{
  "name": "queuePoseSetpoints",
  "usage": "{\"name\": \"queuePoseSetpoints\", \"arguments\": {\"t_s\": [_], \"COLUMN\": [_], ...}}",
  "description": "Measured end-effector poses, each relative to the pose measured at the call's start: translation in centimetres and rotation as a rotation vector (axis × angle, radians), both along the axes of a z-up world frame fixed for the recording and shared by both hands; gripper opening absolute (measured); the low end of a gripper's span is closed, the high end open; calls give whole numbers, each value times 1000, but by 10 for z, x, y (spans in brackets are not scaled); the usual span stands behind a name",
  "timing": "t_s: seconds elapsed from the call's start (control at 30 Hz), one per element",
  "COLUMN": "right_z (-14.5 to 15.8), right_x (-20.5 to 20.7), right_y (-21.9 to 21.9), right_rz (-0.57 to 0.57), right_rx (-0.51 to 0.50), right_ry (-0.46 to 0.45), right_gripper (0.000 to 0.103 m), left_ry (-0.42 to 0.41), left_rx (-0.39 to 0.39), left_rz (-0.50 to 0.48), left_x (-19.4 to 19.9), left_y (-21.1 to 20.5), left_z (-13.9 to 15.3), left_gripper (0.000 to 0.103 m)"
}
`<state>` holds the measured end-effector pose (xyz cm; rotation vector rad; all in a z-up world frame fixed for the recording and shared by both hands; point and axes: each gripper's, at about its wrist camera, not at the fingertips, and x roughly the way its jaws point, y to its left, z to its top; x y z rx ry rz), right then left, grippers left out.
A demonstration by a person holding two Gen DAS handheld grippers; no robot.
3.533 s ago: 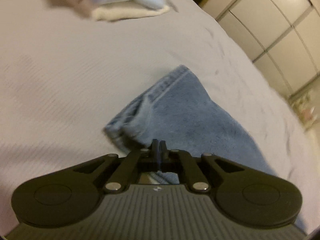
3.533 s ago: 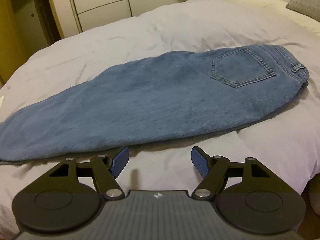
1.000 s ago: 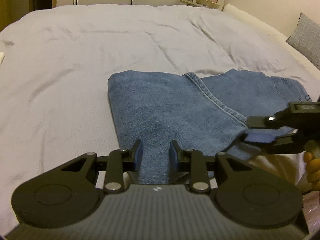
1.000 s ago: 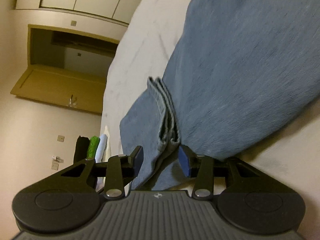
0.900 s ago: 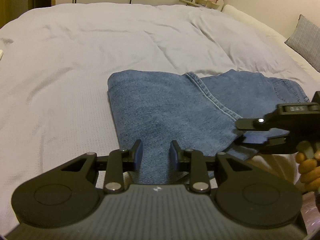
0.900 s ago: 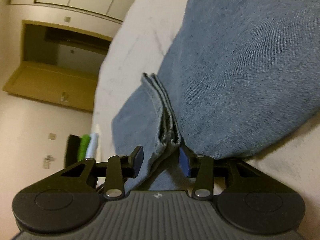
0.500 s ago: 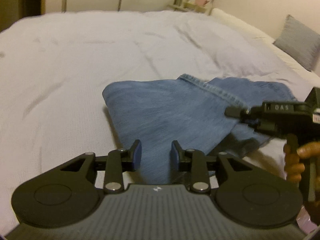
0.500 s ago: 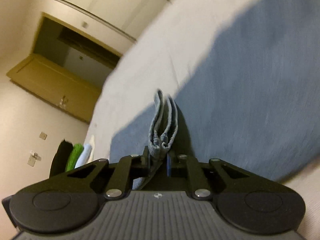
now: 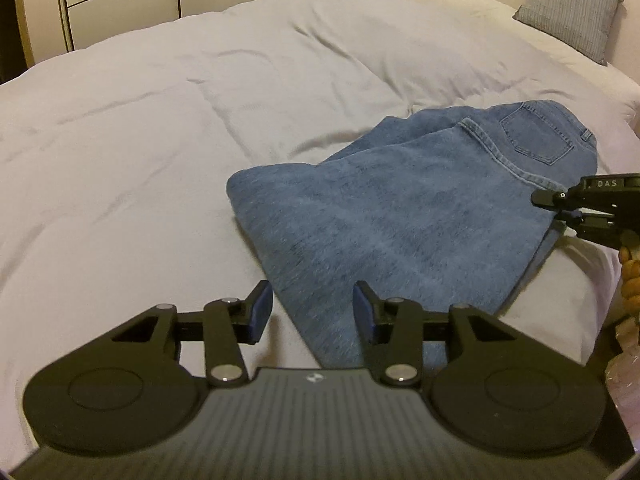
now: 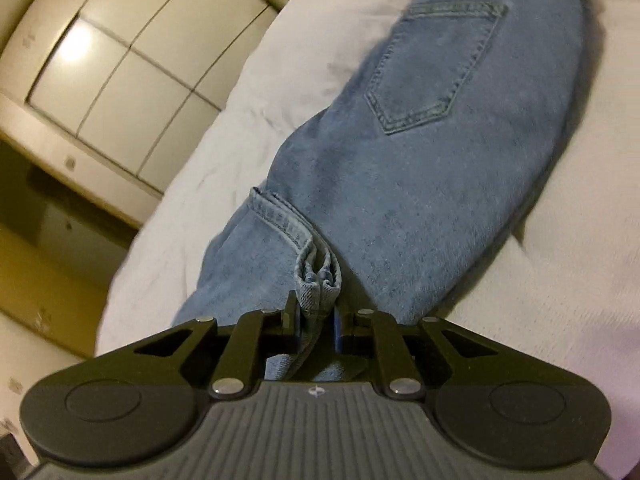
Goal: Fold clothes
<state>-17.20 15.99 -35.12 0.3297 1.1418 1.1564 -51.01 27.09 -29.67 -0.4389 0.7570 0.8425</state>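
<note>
Blue jeans (image 9: 408, 216) lie folded over on the white bed cover (image 9: 160, 128), back pocket up at the far right. My left gripper (image 9: 312, 316) is open and empty, hovering over the near edge of the jeans. My right gripper (image 10: 316, 320) is shut on the jeans' stacked leg hems (image 10: 316, 276), held over the seat of the jeans (image 10: 440, 140). The right gripper also shows in the left wrist view (image 9: 560, 204) at the jeans' right edge.
A grey pillow (image 9: 568, 4) lies at the head of the bed. White wardrobe doors (image 9: 120, 4) stand behind the bed. A brown open door or cabinet (image 10: 48, 240) shows beyond the bed's edge in the right wrist view.
My right gripper closed on the leg hems and carried them toward the waist. My left gripper opened wider and pulled back from the jeans.
</note>
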Motion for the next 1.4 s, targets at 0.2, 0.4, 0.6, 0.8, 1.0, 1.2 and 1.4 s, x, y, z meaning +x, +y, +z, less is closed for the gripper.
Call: {"name": "queuePoseSetpoints", "arguments": {"t_s": [0.2, 0.4, 0.6, 0.8, 1.0, 1.2, 1.4], "right_z": [-6, -14, -16, -18, -16, -9, -8], "right_x": [11, 19, 22, 26, 21, 13, 12], "right_y": [-4, -9, -5, 3, 5, 5, 5], "right_rz": [2, 20, 41, 57, 67, 61, 55], "right_rx": [26, 29, 24, 5, -19, -46, -49], "right_ry": [38, 53, 51, 50, 16, -24, -28], "right_gripper": [29, 28, 28, 28, 28, 27, 27], "left_ry": [25, 60, 93, 94, 88, 101, 100], "left_rx": [5, 6, 24, 48, 61, 78, 72], "left_rz": [-2, 0, -2, -10, 8, -5, -3], "left_x": [6, 12, 20, 23, 20, 17, 17], "left_y": [3, 4, 1, -8, -11, -11, -9], "left_z": [-1, -7, -4, 2, -4, -4, -3], "left_gripper": [40, 41, 41, 41, 45, 54, 57]}}
